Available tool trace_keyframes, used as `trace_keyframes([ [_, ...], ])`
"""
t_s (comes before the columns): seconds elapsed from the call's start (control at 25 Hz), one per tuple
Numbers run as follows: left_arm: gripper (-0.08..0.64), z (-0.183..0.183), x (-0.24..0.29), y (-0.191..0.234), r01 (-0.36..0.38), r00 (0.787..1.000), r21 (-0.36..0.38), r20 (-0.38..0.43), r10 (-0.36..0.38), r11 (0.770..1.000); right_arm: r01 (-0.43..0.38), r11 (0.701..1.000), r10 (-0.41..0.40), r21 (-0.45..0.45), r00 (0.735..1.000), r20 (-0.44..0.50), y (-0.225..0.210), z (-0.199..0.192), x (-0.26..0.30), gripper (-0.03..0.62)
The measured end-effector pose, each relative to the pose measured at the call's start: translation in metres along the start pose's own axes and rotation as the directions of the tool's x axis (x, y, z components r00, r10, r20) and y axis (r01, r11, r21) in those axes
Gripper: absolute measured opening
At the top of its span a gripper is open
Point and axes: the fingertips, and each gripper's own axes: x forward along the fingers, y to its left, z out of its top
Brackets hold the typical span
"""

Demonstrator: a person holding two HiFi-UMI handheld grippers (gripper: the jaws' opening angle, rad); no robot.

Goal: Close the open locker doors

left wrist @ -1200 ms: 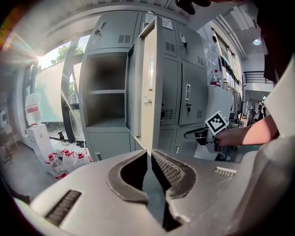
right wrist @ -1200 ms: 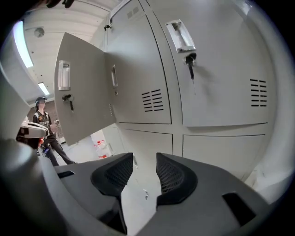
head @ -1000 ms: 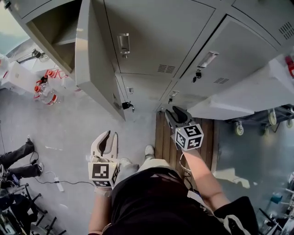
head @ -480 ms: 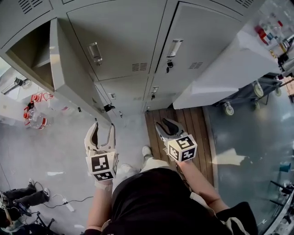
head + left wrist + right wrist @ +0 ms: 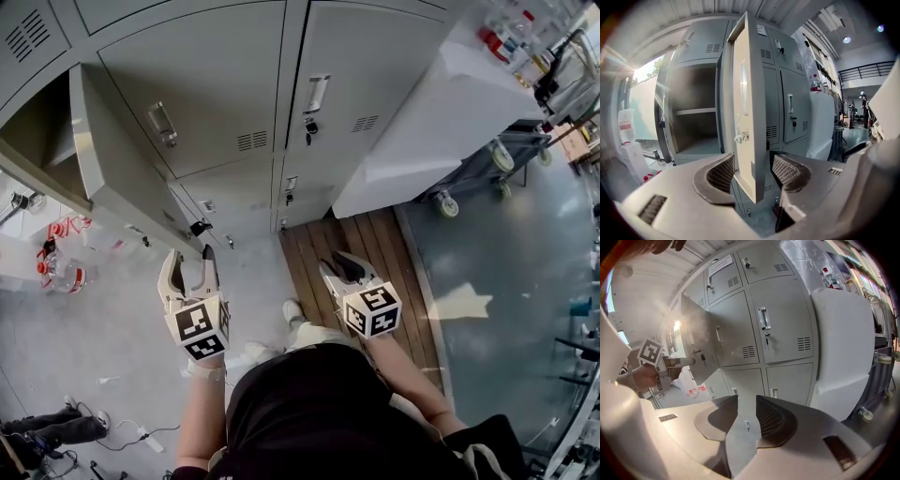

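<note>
Left gripper is held low before the person, aimed slightly downward at the lockers. Its jaws have just been opening and stand wide, in line with the free edge of the open locker door but not touching it. Door upright, long axis vertical, swung out edge-on, left of the closed lockers. Right gripper, jaws just closing yet apart and empty, hangs over wooden decking. White wheeled cart stands right.

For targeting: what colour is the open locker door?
The door is pale grey, clearest in the left gripper view.
</note>
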Motion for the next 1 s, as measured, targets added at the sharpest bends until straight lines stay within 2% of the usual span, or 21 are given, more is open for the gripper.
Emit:
trace_keyframes([
  [0.2,0.220,-0.004,-0.005,0.010,0.001,1.000,-0.017,0.001,-0.001,1.000,-0.014,1.000,0.014,-0.013,1.000,0.001,0.013,0.000,0.002,0.147],
  [0.44,0.115,-0.010,-0.024,0.035,-0.045,0.999,-0.020,0.011,0.045,0.999,-0.049,0.997,0.049,-0.060,0.999,0.006,0.040,0.009,0.011,0.146],
  [0.68,0.109,-0.022,-0.042,0.084,-0.111,0.994,-0.043,0.002,0.111,0.993,-0.090,0.991,0.089,-0.098,0.996,-0.007,0.074,0.010,0.024,0.146],
  [1.0,0.101,-0.030,-0.048,0.139,-0.123,0.992,-0.056,0.007,0.124,0.991,-0.134,0.981,0.134,-0.138,0.991,-0.005,0.133,0.016,0.042,0.147],
])
